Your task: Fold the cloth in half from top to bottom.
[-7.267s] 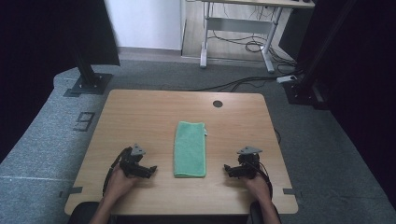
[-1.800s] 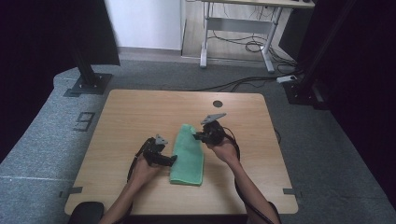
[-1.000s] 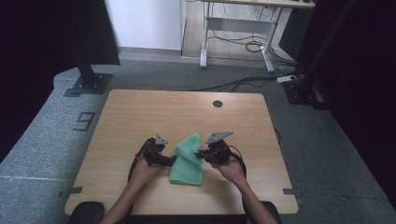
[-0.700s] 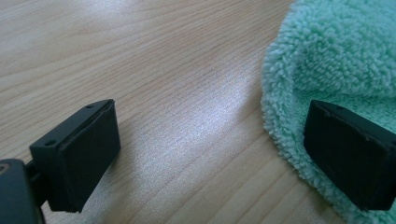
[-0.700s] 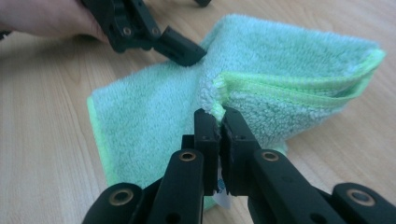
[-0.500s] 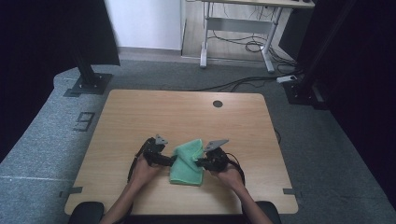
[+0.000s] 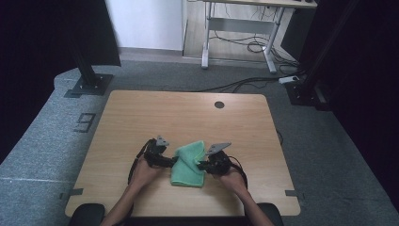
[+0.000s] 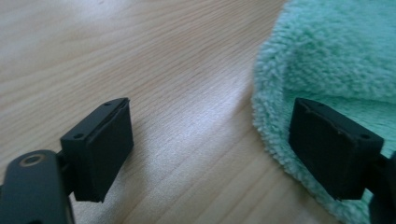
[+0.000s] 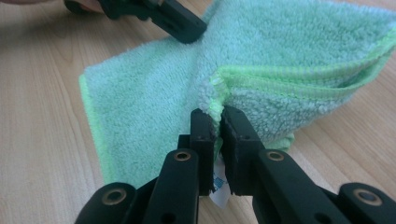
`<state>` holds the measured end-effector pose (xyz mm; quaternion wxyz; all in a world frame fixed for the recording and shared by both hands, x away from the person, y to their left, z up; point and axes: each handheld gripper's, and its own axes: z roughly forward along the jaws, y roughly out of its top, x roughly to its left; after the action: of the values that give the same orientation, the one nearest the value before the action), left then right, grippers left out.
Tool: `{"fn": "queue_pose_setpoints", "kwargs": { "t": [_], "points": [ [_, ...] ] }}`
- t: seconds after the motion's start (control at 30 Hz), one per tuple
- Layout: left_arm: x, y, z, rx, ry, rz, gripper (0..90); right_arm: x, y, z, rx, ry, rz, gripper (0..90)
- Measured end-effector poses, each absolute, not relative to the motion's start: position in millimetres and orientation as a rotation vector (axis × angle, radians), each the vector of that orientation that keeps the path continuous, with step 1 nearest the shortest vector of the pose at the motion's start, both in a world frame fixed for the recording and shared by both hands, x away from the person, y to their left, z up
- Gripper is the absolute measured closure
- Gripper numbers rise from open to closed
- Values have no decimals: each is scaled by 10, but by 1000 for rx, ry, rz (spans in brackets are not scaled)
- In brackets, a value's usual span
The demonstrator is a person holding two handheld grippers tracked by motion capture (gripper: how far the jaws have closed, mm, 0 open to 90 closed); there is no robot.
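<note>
The right claw [image 9: 217,122] is clenched on the hemmed edge of the green towel [image 9: 154,100], its jaws pinching the doubled layers where a corner has been drawn over the rest. In the high view that right claw [image 7: 203,165] sits at the towel's [image 7: 188,172] right side, near the front of the table [image 7: 188,113]. The left claw [image 8: 210,149] is released, jaws wide apart, one over bare wood and the other just at the towel's [image 8: 327,56] fluffy left edge; from above, this left claw [image 7: 173,161] rests against the cloth.

The work looks like folding the towel in half, near end to far end. To do it well, the right claw should carry its pinched edge low and level until the hems line up, while the left claw presses or grips the left edge so the bottom layer does not slide. Letting go only once the corners meet should keep the fold square.
</note>
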<state>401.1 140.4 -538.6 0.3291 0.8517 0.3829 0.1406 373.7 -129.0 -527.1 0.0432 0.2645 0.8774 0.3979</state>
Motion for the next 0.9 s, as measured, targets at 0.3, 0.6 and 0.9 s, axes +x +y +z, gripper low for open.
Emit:
{"fn": "queue_pose_setpoints", "kwargs": {
  "t": [0.3,0.6,0.9],
  "points": [
    [4158,1348,-4988,2198,924,294,256,3756,-1322,-5326,847,2674,1227,831],
    [4452,983,-4929,2247,856,193,359,3759,-1330,-5347,855,2667,1245,831],
    [4557,780,-5027,2329,825,54,692,3757,-1338,-5353,866,2664,1253,827]
  ]
}}
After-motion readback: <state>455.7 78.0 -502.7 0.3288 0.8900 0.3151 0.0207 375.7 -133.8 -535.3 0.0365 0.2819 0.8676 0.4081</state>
